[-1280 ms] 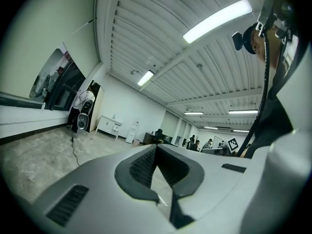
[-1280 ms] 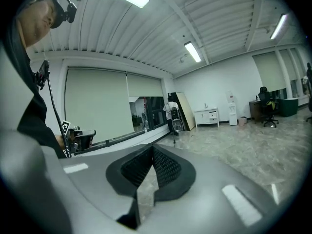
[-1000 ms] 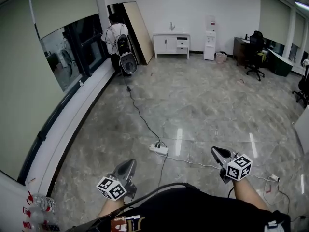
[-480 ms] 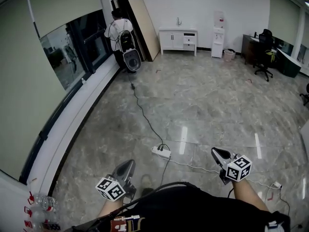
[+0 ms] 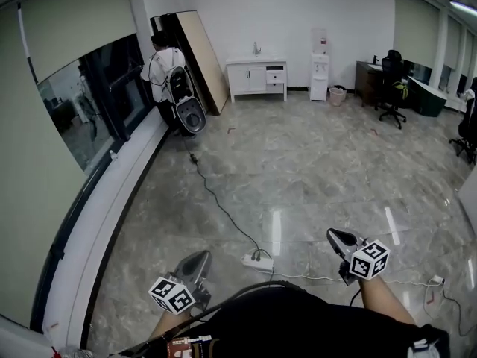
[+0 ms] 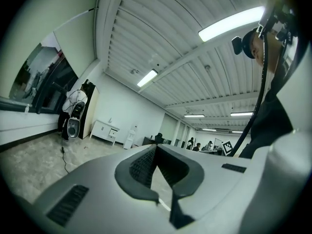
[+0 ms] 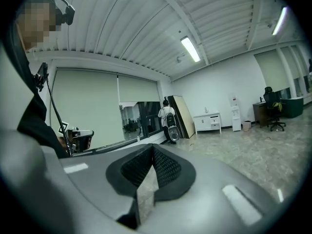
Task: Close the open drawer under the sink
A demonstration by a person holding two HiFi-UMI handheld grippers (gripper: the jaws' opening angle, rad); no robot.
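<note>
White sink cabinet [image 5: 256, 79], small drawer [image 5: 275, 75] apparently ajar, far off; left hand-held gripper [image 5: 198, 258], right hand-held gripper [image 5: 336, 236] clenched, empty; closing unstarted.

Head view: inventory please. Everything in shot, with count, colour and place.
cabinet: 1, white, with sink, far wall
drawer: 1, white, cabinet's right side, looks ajar
dispenser: 1, white, right of cabinet
bin: 1, pale, right of dispenser
board: 1, tan, leaning at far left
person: 1, white top, black backpack, by window
chair: 1, black, far right
power strip: 1, white, floor, near
cable: 1, black, floor, strip towards person
left gripper: 1, grey, bottom left, shut, empty
right gripper: 1, grey, bottom right, shut, empty
</note>
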